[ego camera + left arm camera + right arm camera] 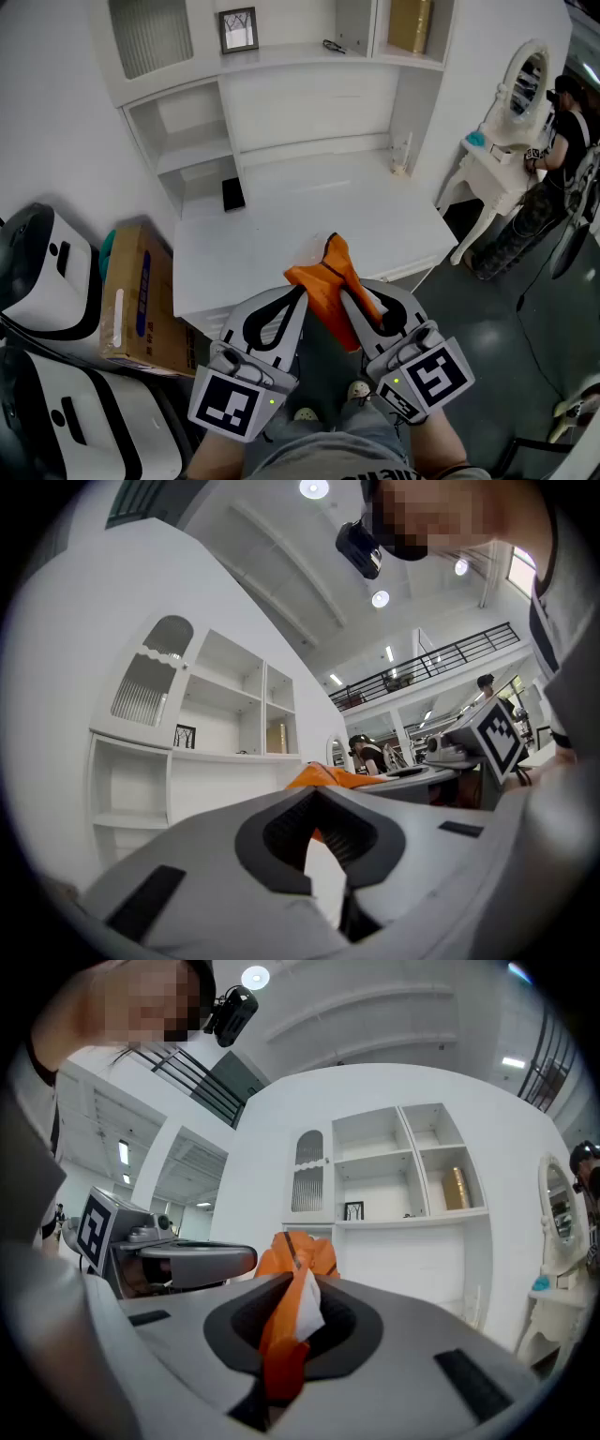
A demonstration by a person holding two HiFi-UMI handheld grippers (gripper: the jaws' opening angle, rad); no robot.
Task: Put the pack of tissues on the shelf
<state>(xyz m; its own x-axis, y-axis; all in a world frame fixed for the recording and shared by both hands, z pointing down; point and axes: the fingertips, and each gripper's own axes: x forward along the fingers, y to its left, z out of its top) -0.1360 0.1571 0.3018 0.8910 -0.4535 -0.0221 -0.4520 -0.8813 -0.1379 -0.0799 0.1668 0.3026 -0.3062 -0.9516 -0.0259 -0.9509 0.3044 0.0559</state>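
Up front, the orange pack of tissues (330, 272) hangs in the air over the near edge of the white tabletop (309, 216), well short of the shelves. The right gripper (364, 298) is clamped on it: the right gripper view shows the pack (292, 1316) pinched between the two jaws, its orange wrapper and a white fold sticking up past them. The left gripper (298, 295) sits just beside the pack on its left. In the left gripper view its jaw tips meet with nothing between them, and the pack (323, 776) shows only beyond them.

Farther back on the tabletop lies a small black object (232, 194), near the left rear corner. Behind the tabletop rises a white shelf unit (281, 56) with open compartments. A framed picture (238, 29) stands on its long middle shelf. A cardboard box (141, 291) sits on the floor left of the tabletop. At far right a person (562, 122) stands at a white dressing table with an oval mirror (530, 80).
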